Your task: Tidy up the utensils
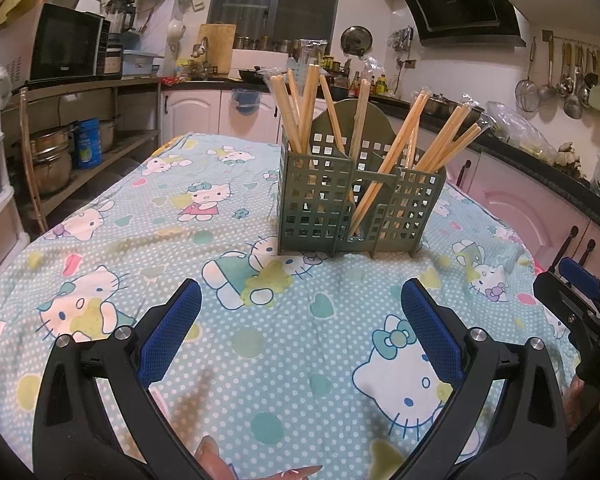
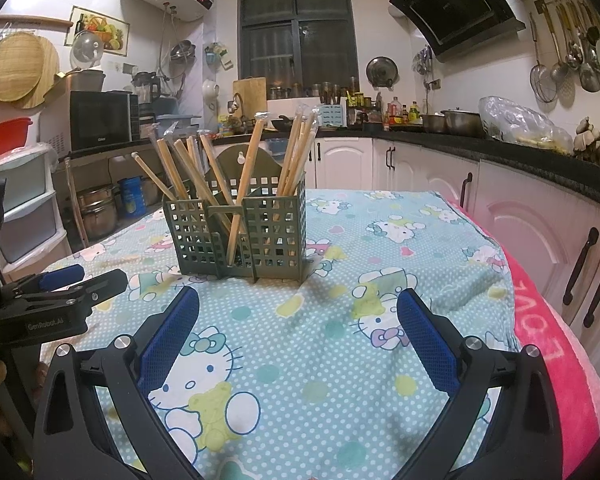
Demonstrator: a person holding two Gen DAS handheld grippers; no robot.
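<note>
I see the chopsticks (image 1: pixel 306 108) standing on end in the green lattice holder (image 1: pixel 320 204), long axes near vertical — the left bunch leans slightly left, the right bunch (image 1: pixel 444 140) fans up and to the right, and one pair slants across the middle slot. All three compartments hold some. The holder sits upright on the Hello Kitty tablecloth (image 1: pixel 180 208), ahead of both tools. My left gripper (image 1: pixel 300 320) has its fingers spread apart, holding nothing — so does my right gripper (image 2: pixel 298 322), just beside it above the cloth.
</note>
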